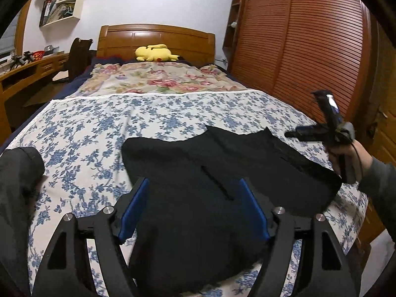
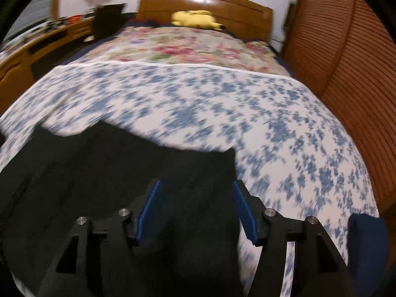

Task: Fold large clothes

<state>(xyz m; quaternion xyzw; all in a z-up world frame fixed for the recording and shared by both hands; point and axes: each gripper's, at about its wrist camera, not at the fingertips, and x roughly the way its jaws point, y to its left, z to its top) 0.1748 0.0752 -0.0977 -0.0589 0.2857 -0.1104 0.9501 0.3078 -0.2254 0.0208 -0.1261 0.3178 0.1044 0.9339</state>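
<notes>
A large black garment lies spread on the blue-flowered bedsheet. It also shows in the right wrist view. My left gripper is open and empty, its blue pads apart above the garment's near part. My right gripper is open and empty above the garment's right edge; that view is blurred. In the left wrist view the right gripper is held up in a hand at the right, over the garment's right end.
A yellow plush toy lies by the wooden headboard on a pink-flowered cover. A slatted wooden wardrobe stands right of the bed, a desk and dark chair left. A dark sleeve shows at left.
</notes>
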